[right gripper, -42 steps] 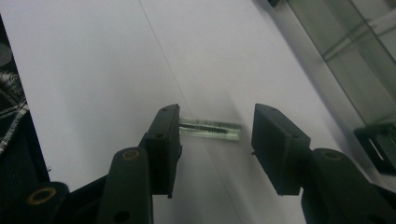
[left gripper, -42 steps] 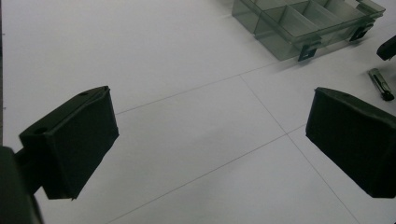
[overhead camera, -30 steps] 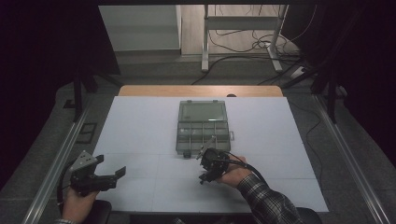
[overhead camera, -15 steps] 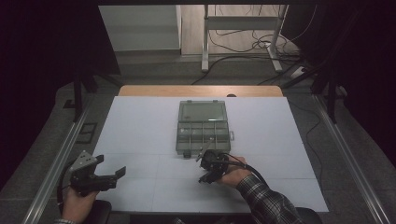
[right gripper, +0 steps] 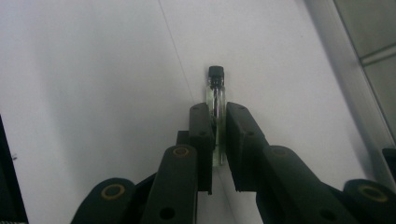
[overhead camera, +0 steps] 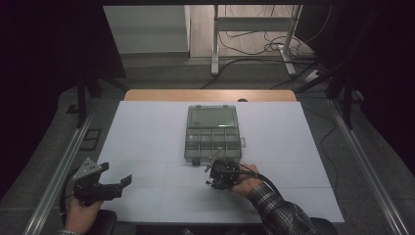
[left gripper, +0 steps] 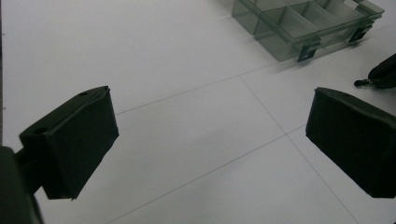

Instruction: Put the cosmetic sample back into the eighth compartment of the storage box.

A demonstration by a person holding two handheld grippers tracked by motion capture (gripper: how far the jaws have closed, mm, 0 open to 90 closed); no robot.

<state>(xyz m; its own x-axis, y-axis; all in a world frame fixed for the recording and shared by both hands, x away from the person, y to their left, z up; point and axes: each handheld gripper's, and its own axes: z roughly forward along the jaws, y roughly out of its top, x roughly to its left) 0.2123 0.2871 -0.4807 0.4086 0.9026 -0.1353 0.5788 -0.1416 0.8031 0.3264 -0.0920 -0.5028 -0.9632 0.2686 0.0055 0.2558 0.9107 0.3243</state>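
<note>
A small clear glass vial (right gripper: 216,93) with a black cap stands up between the pads of my right gripper (right gripper: 217,114), which is shut on it; its jaws have just been closing onto it. From above, the right gripper (overhead camera: 214,166) sits just in front of a clear plastic compartment box (overhead camera: 213,132) with its lid laid open. My left gripper (overhead camera: 117,185) rests at the near left corner of the white mat, open, with nothing between its pads (left gripper: 74,140).
The white mat (overhead camera: 147,137) covers the table, and a wooden edge (overhead camera: 210,95) shows at the far side. Metal rails (overhead camera: 58,171) run along both sides. The box's near corner (left gripper: 299,28) lies ahead of the left gripper.
</note>
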